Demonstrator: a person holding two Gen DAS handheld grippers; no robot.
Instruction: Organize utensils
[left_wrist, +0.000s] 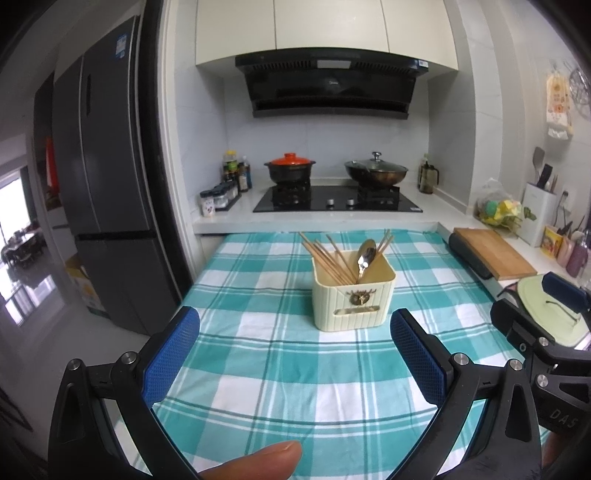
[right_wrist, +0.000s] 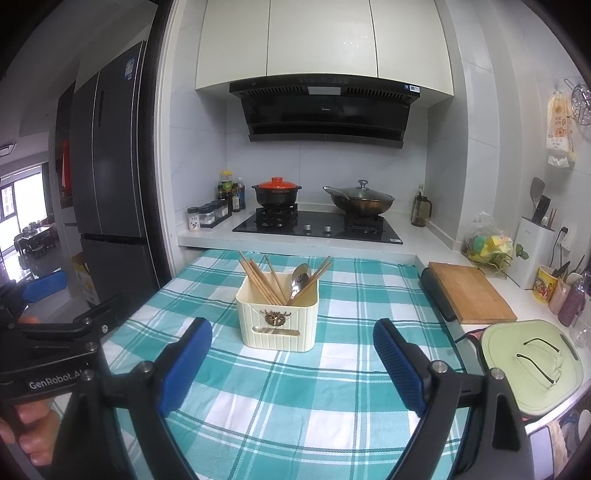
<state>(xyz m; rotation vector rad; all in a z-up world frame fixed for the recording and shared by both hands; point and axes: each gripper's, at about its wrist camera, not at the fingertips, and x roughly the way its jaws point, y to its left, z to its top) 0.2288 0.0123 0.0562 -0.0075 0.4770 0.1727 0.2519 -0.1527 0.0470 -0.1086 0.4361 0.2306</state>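
A cream ribbed utensil holder (left_wrist: 354, 300) (right_wrist: 277, 320) stands on the teal checked tablecloth (left_wrist: 280, 376) (right_wrist: 295, 398). Several wooden chopsticks (left_wrist: 325, 258) (right_wrist: 263, 281) and a metal spoon (left_wrist: 365, 257) (right_wrist: 300, 279) stand in it. My left gripper (left_wrist: 295, 325) is open and empty, in front of the holder and apart from it. My right gripper (right_wrist: 291, 338) is open and empty, just in front of the holder. The right gripper's body shows at the right edge of the left wrist view (left_wrist: 543, 332); the left gripper's body shows at the left edge of the right wrist view (right_wrist: 55, 347).
A wooden cutting board (left_wrist: 493, 252) (right_wrist: 469, 291) and a pale green board with glasses on it (right_wrist: 532, 363) lie on the counter to the right. A stove with a red-lidded pot (right_wrist: 277, 194) and a wok (right_wrist: 360, 203) is behind. A fridge (left_wrist: 107, 184) stands left.
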